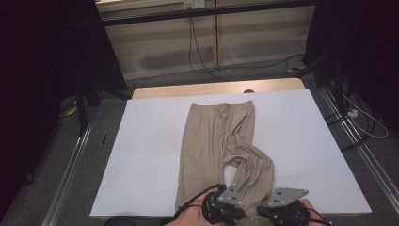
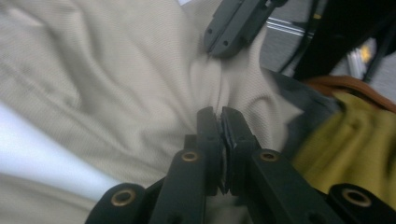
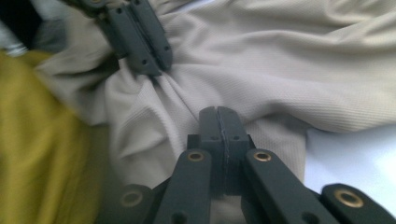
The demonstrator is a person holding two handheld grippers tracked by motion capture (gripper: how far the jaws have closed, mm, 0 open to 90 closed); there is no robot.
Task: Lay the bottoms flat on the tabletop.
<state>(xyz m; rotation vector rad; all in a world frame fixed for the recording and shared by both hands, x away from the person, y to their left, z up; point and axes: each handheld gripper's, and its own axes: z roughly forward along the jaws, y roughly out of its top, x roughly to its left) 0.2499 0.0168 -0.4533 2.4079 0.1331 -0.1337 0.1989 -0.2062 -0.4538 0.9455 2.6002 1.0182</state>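
Beige trousers (image 1: 221, 141) lie flat on the white table (image 1: 150, 141), waistband at the far end and legs running toward the front edge. The right leg is bent and wrinkled. Both grippers sit at the leg ends by the front edge. My left gripper (image 1: 221, 207) is shut, and the fabric (image 2: 140, 84) puckers into its tip (image 2: 219, 114). My right gripper (image 1: 282, 209) is also shut, with folds of the cloth (image 3: 280, 70) converging at its tip (image 3: 218, 112). Each gripper view shows the other gripper pinching the same leg close by.
A yellow-green garment (image 2: 359, 140) on the person sits just behind the grippers. A wooden strip (image 1: 188, 89) borders the table's far edge. Metal rails (image 1: 70, 160) and cables (image 1: 362, 117) run along the floor on both sides.
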